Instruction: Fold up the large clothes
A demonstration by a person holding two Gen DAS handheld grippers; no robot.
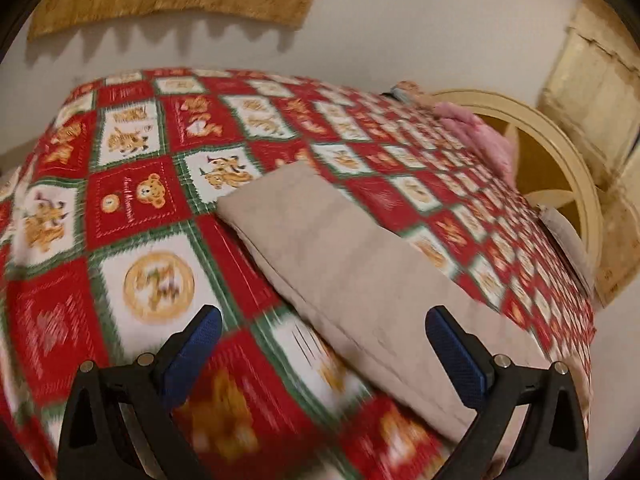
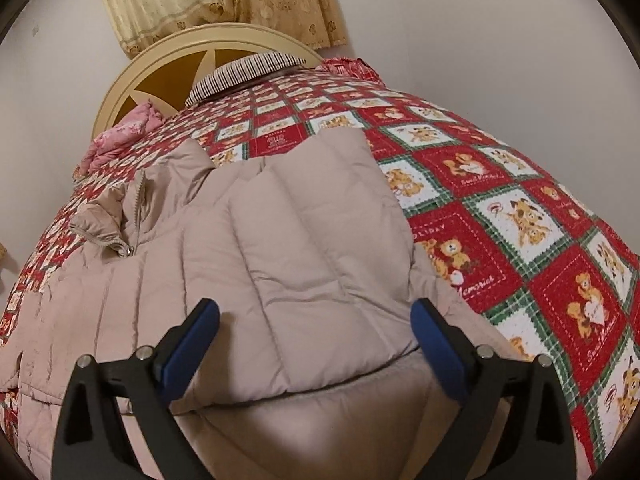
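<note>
Blue-padded fingers of the right gripper (image 2: 315, 322) stand wide apart with nothing between them, poised over the folded-in panel of the beige puffer jacket (image 2: 304, 240), whose zip collar lies off to the left. Wide apart too and holding nothing, the left gripper (image 1: 323, 330) hangs over the bedspread (image 1: 132, 208), the jacket's sleeve running past its right finger. Readable on the red teddy-bear bedspread: "Memories" and "HOLIDAY".

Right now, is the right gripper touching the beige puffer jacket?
Cannot tell. In the right wrist view the right gripper stands open over the beige puffer jacket, nothing pinched between its pads, but whether they rest on the fabric is unclear.
</note>
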